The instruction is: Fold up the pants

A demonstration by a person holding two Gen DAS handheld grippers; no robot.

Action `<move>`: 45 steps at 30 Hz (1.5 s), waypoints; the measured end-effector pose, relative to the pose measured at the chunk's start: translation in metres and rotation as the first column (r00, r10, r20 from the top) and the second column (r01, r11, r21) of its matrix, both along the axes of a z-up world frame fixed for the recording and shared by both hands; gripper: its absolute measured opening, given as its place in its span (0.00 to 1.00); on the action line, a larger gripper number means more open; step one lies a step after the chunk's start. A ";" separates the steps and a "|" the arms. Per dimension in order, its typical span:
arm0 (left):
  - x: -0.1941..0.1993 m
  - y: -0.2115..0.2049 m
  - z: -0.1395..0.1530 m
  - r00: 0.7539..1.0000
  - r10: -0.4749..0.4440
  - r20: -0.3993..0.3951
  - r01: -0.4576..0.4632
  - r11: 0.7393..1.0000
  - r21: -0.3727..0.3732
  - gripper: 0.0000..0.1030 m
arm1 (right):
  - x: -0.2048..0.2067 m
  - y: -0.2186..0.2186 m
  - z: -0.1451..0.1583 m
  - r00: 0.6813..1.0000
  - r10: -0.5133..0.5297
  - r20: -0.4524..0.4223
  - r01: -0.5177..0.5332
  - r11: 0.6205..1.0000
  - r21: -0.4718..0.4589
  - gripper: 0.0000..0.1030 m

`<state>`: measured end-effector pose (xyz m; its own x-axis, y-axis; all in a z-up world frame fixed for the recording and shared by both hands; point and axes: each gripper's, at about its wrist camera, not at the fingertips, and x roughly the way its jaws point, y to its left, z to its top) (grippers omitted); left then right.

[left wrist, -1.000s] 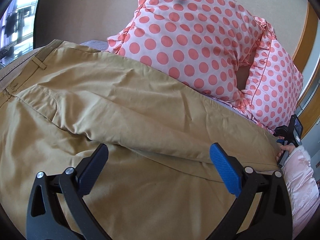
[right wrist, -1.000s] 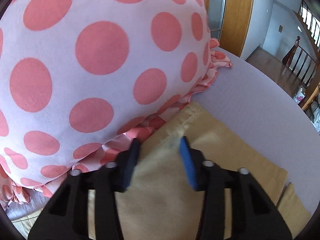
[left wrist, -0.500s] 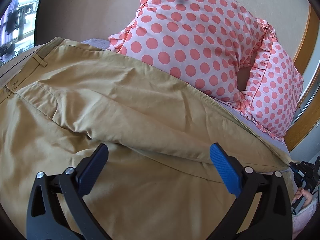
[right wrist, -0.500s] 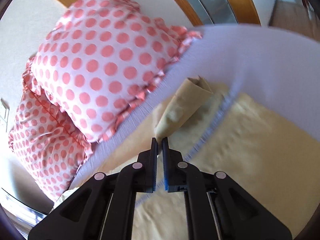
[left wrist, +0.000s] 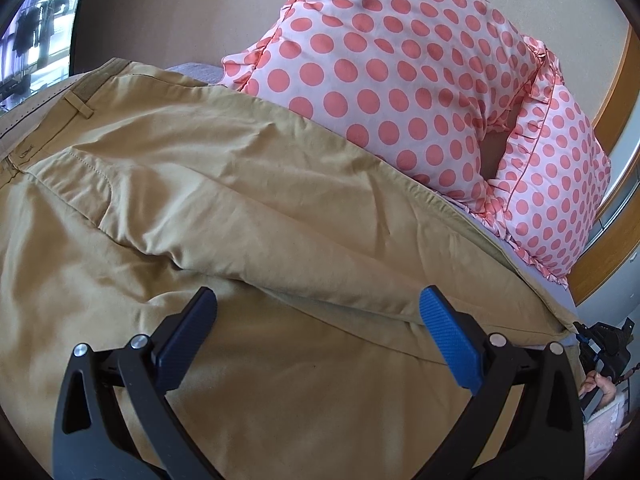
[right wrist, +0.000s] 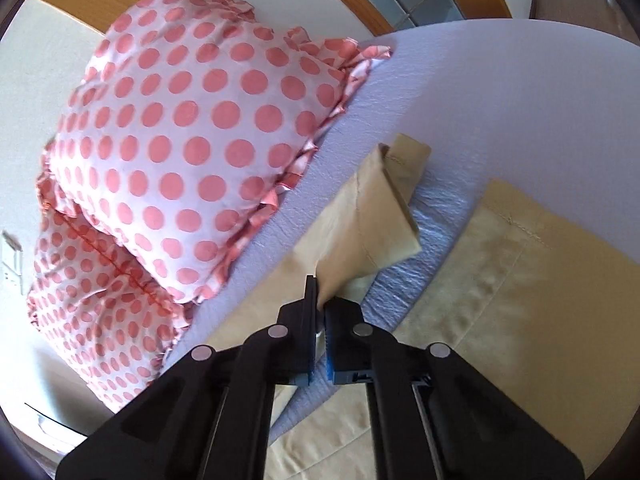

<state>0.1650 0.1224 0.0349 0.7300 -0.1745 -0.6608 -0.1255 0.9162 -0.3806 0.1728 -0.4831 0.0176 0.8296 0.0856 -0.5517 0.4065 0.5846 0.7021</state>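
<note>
Tan pants (left wrist: 224,208) lie spread on the bed, waistband at the far left, one leg running right along the pillows. My left gripper (left wrist: 316,312) is open and empty, low over the seat and thigh of the pants. My right gripper (right wrist: 318,292) is shut on the hem of one pant leg (right wrist: 368,220) and holds it lifted off the sheet. The other leg's hem (right wrist: 540,272) lies flat to the right. The right gripper also shows at the far right of the left wrist view (left wrist: 600,344).
Two pink polka-dot pillows (left wrist: 400,80) (right wrist: 192,128) lean against the wall along the far side of the pants. The lavender bed sheet (right wrist: 500,92) extends beyond the hems. A wooden door frame (left wrist: 612,184) stands at the right.
My right gripper closed on the pant-leg hem, then lifted it and pulled back from the pillow. The left gripper has stayed open over the pants.
</note>
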 end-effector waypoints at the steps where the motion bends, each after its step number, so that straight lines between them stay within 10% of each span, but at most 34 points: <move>1: -0.002 0.002 0.001 1.000 0.006 0.015 -0.005 1.000 -0.013 0.98 | -0.009 0.000 0.008 0.999 0.009 0.046 -0.008 1.000 -0.020 0.03; 6: -0.014 0.016 0.026 0.998 0.022 0.059 -0.021 1.000 -0.023 0.98 | -0.072 -0.005 0.034 0.978 0.017 0.207 -0.008 0.999 -0.047 0.02; 11: 0.007 0.033 0.064 0.993 0.078 0.091 -0.089 0.988 0.125 0.98 | -0.107 -0.010 0.031 0.967 0.015 0.256 -0.007 0.999 -0.034 0.02; 21: 0.136 0.084 0.026 0.957 0.220 -0.192 -0.210 0.975 0.071 0.87 | -0.124 -0.007 0.023 0.957 0.027 0.289 -0.018 0.999 -0.034 0.02; 23: 0.156 0.090 0.020 0.936 0.266 -0.230 -0.246 0.963 0.113 0.78 | -0.126 -0.006 0.021 0.957 0.033 0.289 -0.022 0.999 -0.043 0.02; 26: 0.166 0.110 0.007 0.915 0.281 -0.291 -0.286 0.958 0.024 0.21 | -0.127 -0.007 0.020 0.956 0.039 0.292 -0.025 0.998 -0.052 0.02; 27: 0.160 0.116 0.006 0.918 0.274 -0.288 -0.292 0.956 -0.022 0.09 | -0.126 -0.009 0.019 0.955 0.036 0.293 -0.022 0.999 -0.049 0.02; 36: -0.043 0.100 0.063 0.973 0.228 -0.018 -0.227 0.972 0.061 0.12 | -0.155 -0.032 0.021 0.947 -0.042 0.318 0.061 0.997 -0.049 0.02; 45: -0.191 0.098 -0.007 0.961 0.273 -0.054 -0.275 0.960 -0.042 0.17 | -0.176 -0.055 -0.036 0.981 -0.113 0.159 0.108 0.993 0.035 0.02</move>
<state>-0.0257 0.2207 0.0279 0.7225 -0.0051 -0.6914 -0.3880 0.8246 -0.4116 -0.0035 -0.5378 -0.0180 0.9125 0.0010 -0.4090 0.3482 0.5230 0.7780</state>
